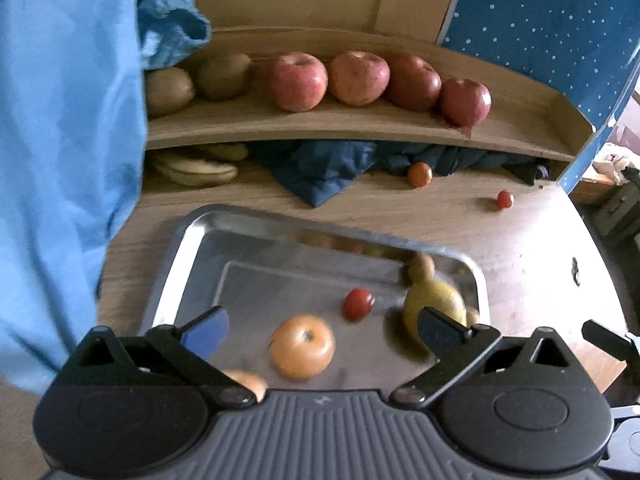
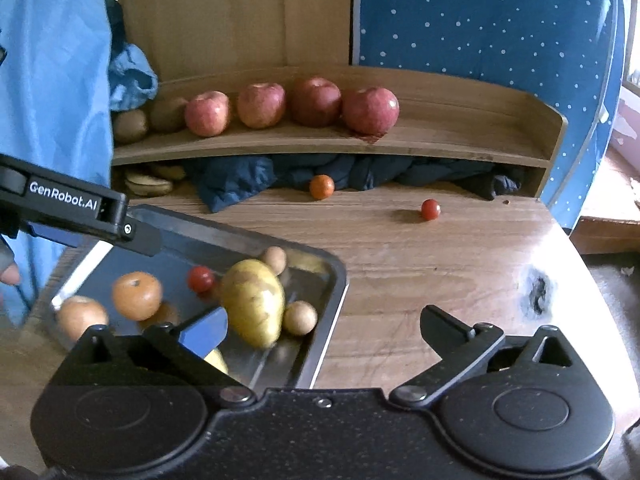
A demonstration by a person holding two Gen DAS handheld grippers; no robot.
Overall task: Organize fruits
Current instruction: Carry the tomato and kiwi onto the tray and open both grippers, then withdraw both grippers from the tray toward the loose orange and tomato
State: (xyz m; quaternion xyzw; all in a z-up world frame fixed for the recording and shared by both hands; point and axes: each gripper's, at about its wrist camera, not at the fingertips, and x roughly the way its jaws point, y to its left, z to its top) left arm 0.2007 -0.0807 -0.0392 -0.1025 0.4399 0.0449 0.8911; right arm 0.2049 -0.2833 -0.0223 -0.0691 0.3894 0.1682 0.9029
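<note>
Low in the left wrist view, the left gripper (image 1: 322,328) hangs spread and empty right over the orange (image 1: 302,347) in the metal tray (image 1: 192,240). The right gripper (image 2: 322,330), also spread, straddles the tray's right edge, farther off.

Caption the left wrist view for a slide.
Open left gripper hovers over a metal tray of mixed fruit; four red apples line the wooden shelf.

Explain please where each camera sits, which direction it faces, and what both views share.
Left wrist: sits on the left gripper, looks forward over the metal tray at the shelf; its open fingers show.
Right wrist: sits on the right gripper, over the tray's right rim and the wooden table; its open fingers, the left gripper and a fingertip show.
Shared: tray, four apples, shelf.
</note>
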